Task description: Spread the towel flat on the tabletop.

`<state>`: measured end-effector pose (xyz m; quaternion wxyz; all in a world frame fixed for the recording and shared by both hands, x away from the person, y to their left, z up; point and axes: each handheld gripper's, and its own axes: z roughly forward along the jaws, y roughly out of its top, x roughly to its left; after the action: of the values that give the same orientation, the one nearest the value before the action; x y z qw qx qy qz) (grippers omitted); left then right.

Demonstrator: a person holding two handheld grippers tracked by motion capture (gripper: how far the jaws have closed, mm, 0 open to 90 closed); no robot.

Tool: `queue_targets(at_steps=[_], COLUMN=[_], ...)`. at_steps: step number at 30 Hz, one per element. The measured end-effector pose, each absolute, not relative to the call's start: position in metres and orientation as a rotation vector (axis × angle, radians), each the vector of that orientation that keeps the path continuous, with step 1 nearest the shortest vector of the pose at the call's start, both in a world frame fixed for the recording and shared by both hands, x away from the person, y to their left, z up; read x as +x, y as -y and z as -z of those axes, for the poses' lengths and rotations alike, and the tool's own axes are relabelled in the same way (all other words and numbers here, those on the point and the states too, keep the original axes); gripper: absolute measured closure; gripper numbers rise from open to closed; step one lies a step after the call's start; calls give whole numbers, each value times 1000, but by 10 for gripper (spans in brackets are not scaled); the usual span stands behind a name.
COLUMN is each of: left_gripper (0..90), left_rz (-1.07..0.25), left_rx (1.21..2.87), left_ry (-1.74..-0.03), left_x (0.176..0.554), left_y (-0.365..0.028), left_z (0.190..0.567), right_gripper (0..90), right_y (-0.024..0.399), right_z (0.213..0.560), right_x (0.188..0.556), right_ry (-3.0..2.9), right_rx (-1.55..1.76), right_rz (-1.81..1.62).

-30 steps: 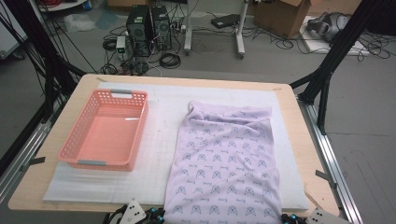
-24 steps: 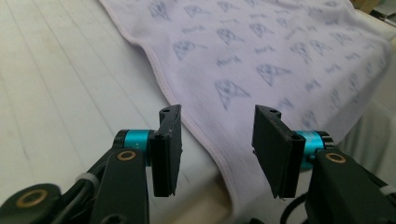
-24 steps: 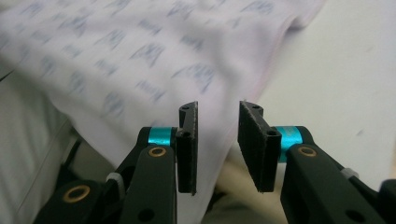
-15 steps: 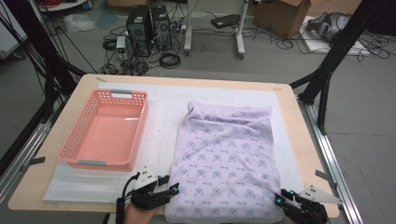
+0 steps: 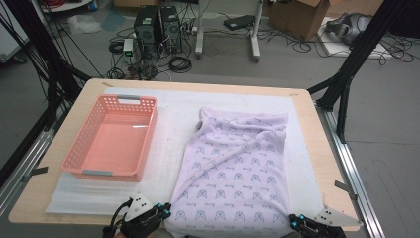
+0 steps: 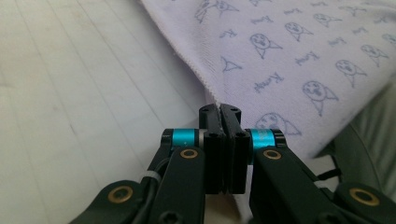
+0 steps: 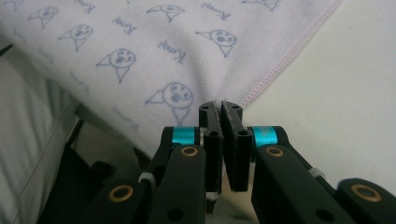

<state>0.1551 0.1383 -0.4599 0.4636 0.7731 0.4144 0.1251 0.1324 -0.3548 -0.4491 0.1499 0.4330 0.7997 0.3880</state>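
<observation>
Since both the left gripper and right gripper pinched only the cloth's hem corners, either could slip when lifted.

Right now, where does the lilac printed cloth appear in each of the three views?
High view: lilac cloth lies right of centre, beside the pink basket.
Left gripper view: upper right.
Right gripper view: upper left.
Shared landmark: the cloth's stitched hem, running to each gripper's jaws.
</observation>
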Motion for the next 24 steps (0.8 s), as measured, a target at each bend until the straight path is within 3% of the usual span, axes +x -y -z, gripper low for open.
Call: queue_targets(at_steps=[4, 6, 7, 8, 10, 11, 12, 15, 21, 23, 24], left_gripper=[867, 806, 659, 596, 573, 556, 552, 535, 533, 601, 687], left_rz=[-283, -309, -337, -326, -320, -322, -313, -284, -264, -331, -389], left_rx=[1919, 1920, 1898, 1878, 1825, 1812, 1800, 1786, 1872, 1908, 1931], left_ry=[-976, -956, -975, -982, -1001, -1005, -1010, -1032, -1053, -1054, -1052], left_x=[146, 148, 151, 155, 164, 169, 176, 197, 223, 222, 220], left_y=[-131, -128, -128, -129, -131, -131, -130, -122, -96, -91, -89], left_z=[461, 459, 457, 456, 453, 451, 450, 451, 458, 456, 456], right_gripper=[873, 872, 872, 871, 841, 782, 716, 679, 668, 662, 664], right_y=[366, 372, 376, 380, 384, 384, 383, 383, 374, 368, 366], right_z=[450, 450, 450, 451, 450, 449, 447, 440, 443, 447, 448], right_x=[116, 108, 104, 100, 97, 97, 98, 108, 149, 164, 167], right_ry=[-2310, -2310, -2304, -2299, -2293, -2284, -2255, -2189, -2116, -2129, -2132], right_rx=[1240, 1245, 1247, 1249, 1253, 1253, 1261, 1262, 1346, 1355, 1361], right_rz=[-1083, -1051, -1013, -1007, -1037, -1056, -1077, -1130, -1083, -1058, -1054])
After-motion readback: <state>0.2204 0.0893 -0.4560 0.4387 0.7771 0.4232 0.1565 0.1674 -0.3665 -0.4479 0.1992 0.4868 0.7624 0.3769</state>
